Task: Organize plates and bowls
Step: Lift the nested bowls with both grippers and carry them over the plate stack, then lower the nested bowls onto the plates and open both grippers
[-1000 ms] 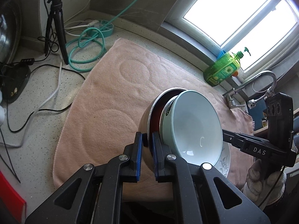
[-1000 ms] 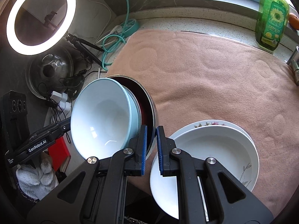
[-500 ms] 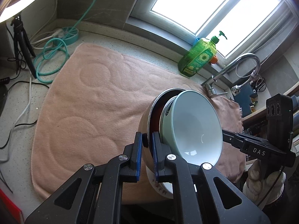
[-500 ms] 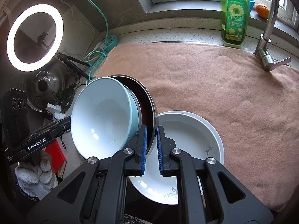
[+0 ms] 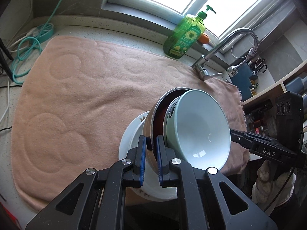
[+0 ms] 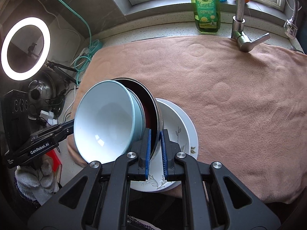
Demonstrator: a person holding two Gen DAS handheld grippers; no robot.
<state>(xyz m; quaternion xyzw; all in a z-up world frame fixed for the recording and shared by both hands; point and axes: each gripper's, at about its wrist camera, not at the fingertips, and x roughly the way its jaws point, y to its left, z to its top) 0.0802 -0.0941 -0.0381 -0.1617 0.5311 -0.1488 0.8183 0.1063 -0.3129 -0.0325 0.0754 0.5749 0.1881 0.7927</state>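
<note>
My left claw is pinched tight on the rim of the metal bowl. My right claw pinches the same rim from the other side. The pale blue bowl sits tipped inside it. Both hang over the white plate on the pink towel covering the bench.

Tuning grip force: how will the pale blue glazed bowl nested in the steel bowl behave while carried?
The pale blue glazed bowl looks slick and sits loose: both grippers clamp only the steel bowl rim, so it may slide out if tilted further. It is probably ceramic, so heavy and chip-prone above the white floral plate.
</note>
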